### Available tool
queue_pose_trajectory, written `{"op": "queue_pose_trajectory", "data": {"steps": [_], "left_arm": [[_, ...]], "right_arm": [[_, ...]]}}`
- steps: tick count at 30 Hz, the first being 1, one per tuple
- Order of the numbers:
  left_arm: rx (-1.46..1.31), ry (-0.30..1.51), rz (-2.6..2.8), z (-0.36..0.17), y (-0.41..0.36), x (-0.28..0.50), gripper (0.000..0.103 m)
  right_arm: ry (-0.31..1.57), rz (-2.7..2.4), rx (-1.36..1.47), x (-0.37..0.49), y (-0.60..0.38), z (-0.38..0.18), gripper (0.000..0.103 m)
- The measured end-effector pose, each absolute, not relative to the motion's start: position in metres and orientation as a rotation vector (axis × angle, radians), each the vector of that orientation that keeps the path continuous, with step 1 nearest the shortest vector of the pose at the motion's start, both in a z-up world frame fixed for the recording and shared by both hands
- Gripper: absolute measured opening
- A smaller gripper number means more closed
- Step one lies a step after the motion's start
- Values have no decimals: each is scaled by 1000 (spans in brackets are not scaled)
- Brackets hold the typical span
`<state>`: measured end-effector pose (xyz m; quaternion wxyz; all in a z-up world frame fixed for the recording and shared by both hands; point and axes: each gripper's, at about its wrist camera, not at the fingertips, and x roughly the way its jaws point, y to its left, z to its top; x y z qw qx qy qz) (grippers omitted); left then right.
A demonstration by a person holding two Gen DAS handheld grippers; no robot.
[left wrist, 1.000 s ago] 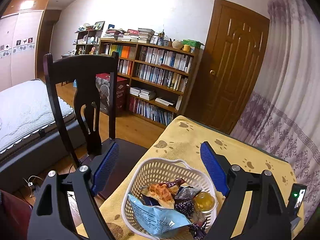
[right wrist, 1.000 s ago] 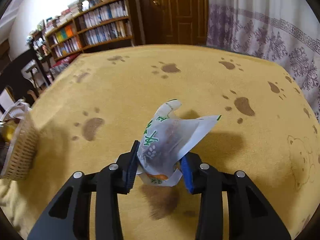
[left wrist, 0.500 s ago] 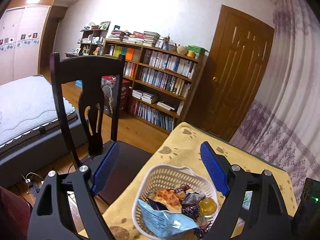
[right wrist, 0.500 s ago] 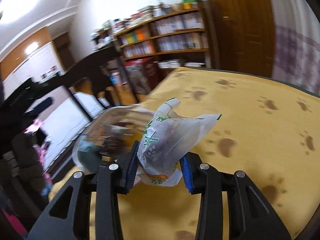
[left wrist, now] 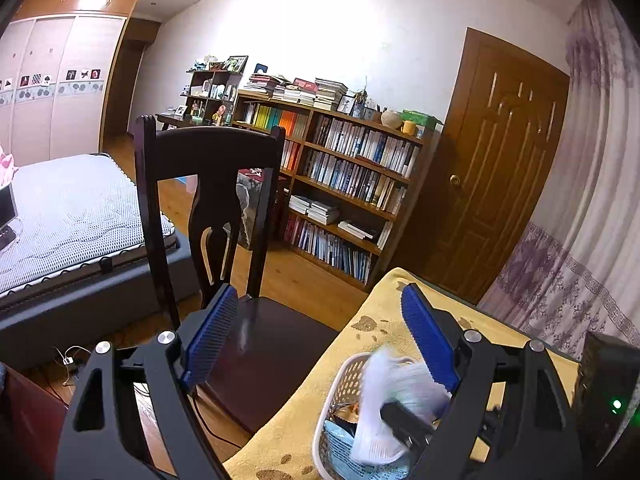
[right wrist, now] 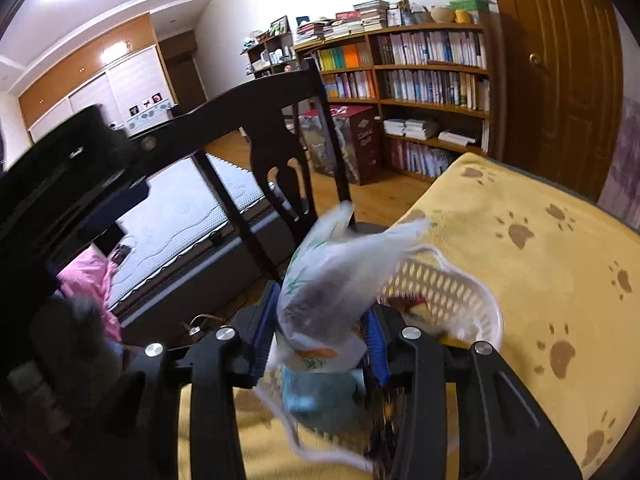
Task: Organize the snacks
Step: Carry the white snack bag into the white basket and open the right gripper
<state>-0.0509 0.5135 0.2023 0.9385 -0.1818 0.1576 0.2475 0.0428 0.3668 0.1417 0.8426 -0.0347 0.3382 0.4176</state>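
A white snack bag (right wrist: 328,280) is pinched between the blue pads of the right gripper (right wrist: 318,336) and is held directly above the white basket (right wrist: 460,296), whose far rim is seen just beyond the fingertips. Under the bag a pale blue packet (right wrist: 316,396) is seen lying in the basket, though motion blur leaves the rest of the contents hard to make out. The left gripper (left wrist: 316,336) is spread wide and nothing is held in it; the basket (left wrist: 344,380) sits low between its fingers, toward the right one, with the blurred bag (left wrist: 396,400) over it. The basket is placed close to the near left edge of the yellow paw-print cloth (right wrist: 540,248). Just past that edge, to the left of both grippers, a dark wooden chair (left wrist: 208,216) is drawn up. Ahead and to the right of the right gripper, the cloth lies open as far as its far edge.
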Motion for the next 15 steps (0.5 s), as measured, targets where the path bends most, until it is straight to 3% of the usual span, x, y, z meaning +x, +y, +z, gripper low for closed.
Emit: {"op": "queue_pose_trajectory", "data": {"steps": [2,13,15], "left_arm": [[-379,324,506,202,516,-51,85],[-382,333,510,201,518,-52,85],[-362,340,500,201,514,-50,93]], "right_arm": [[704,862,-83,46,371,140,46],[716,782,-47,54,342,130,48],[704,767,-38,51,335,130,54]]}}
